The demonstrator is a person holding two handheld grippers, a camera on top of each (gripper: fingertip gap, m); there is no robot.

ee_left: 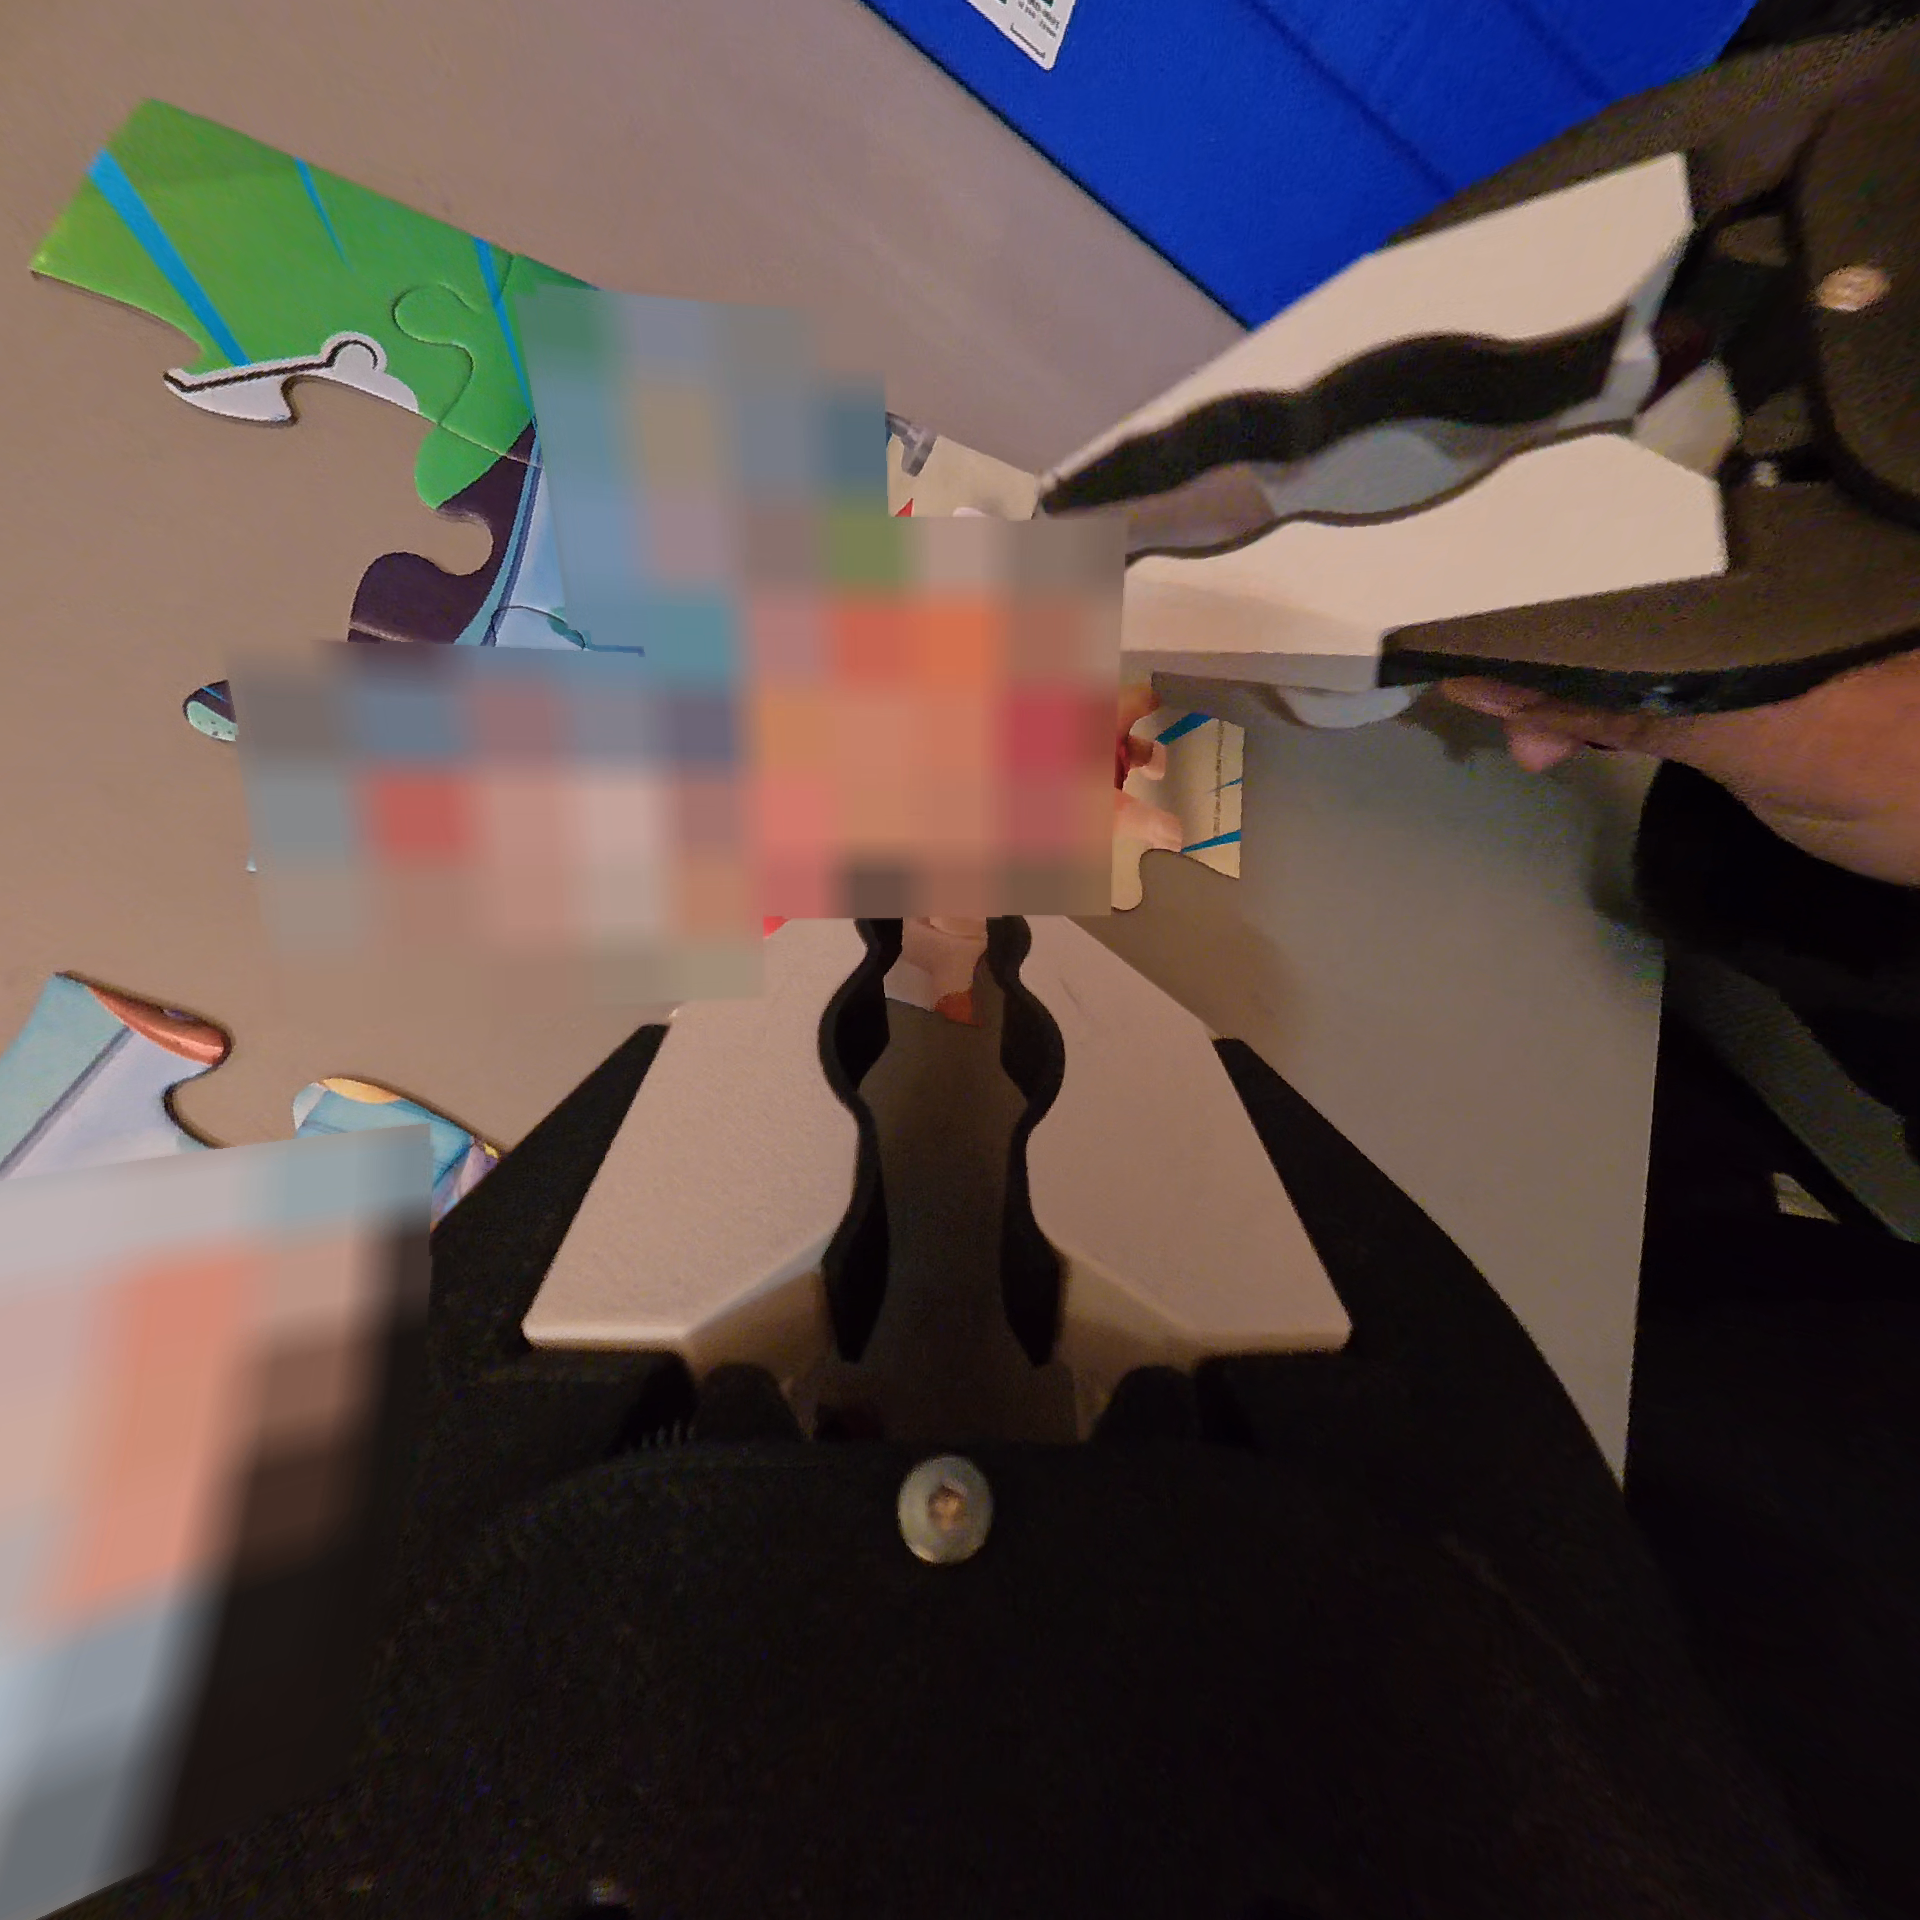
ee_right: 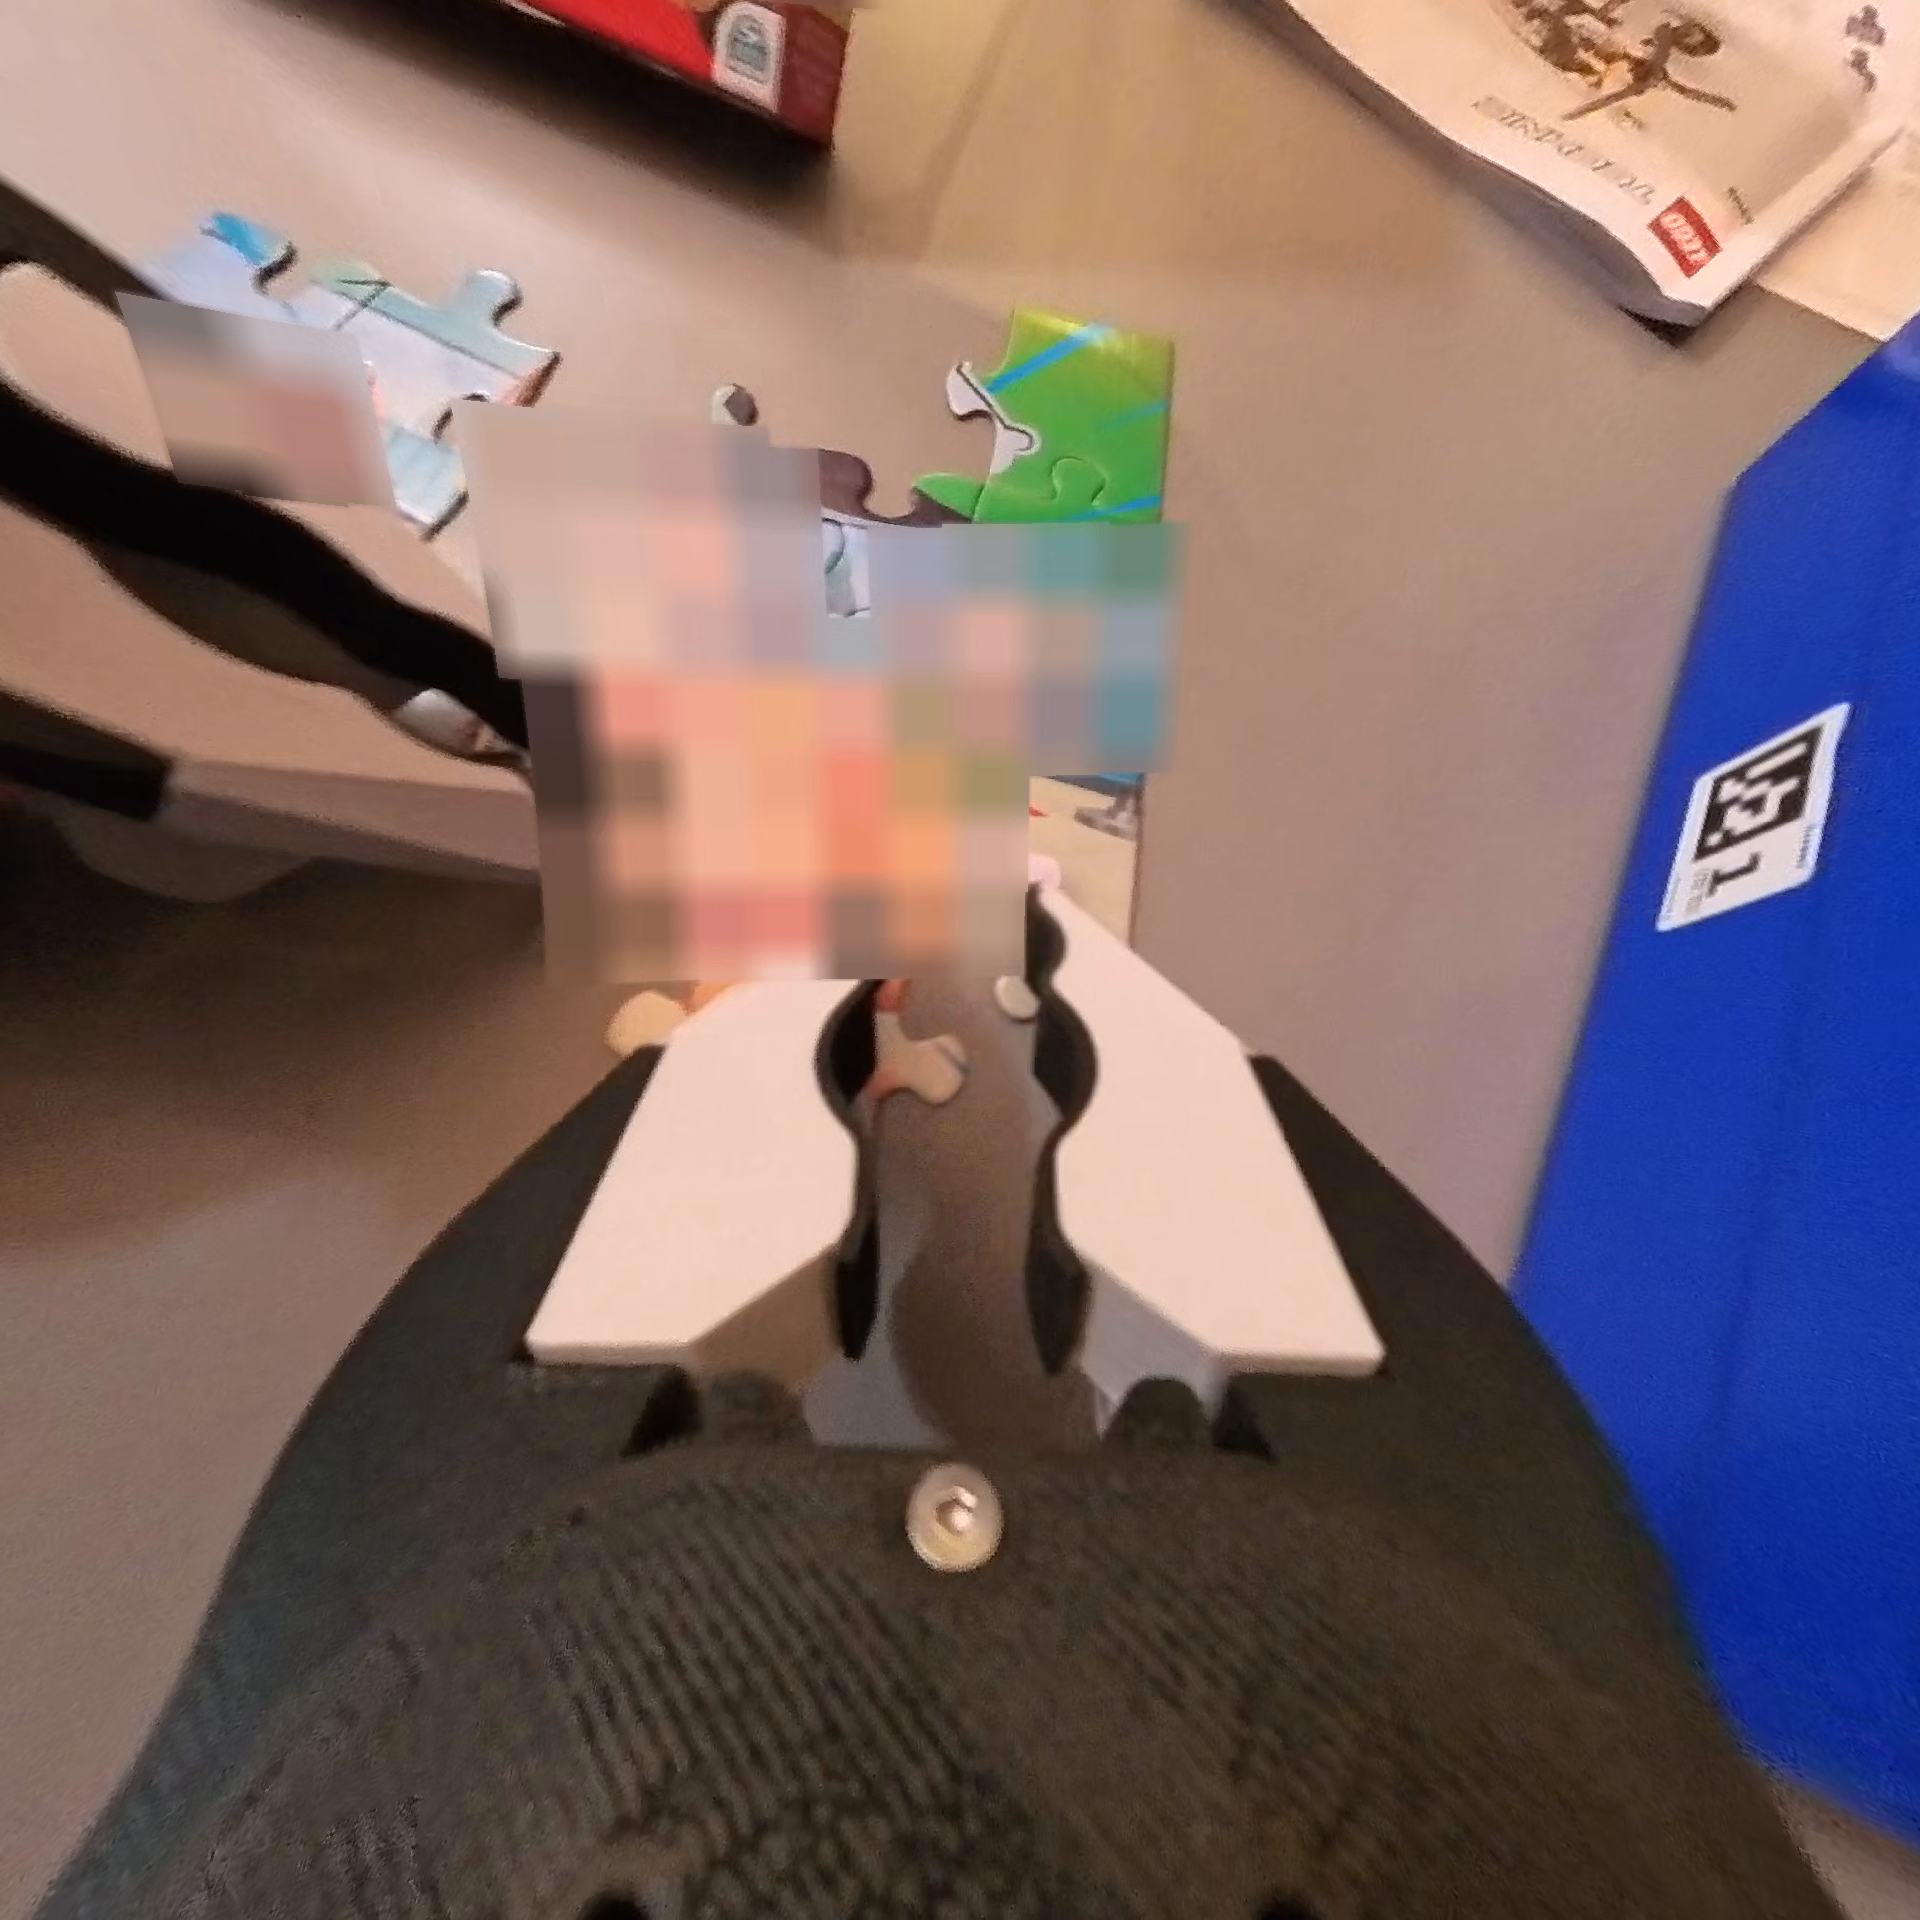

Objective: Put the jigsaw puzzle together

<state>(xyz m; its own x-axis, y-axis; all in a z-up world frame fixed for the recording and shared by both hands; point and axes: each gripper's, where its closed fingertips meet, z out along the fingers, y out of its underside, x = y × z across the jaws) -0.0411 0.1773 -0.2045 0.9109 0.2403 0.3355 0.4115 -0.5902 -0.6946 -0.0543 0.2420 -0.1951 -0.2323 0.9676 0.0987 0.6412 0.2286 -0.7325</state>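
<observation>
Bench: a plain grey bench (ee_left: 1403, 987) holds a half-made jigsaw puzzle (ee_left: 312, 260) with a green corner. Much of its picture is blurred over.
Left gripper (ee_left: 940, 966): fingers apart, low over the puzzle's near edge, gripping nothing.
Right gripper (ee_right: 951, 1023): fingers apart, a pale puzzle tab (ee_right: 920, 1065) lying between them, not squeezed.
Loose pieces: light blue ones (ee_right: 436, 353) lie apart from the puzzle.
Around: a blue box (ee_right: 1766, 1039) with a white sticker (ee_right: 1756, 816), a red box (ee_right: 727, 62), a printed booklet (ee_right: 1610, 135).
</observation>
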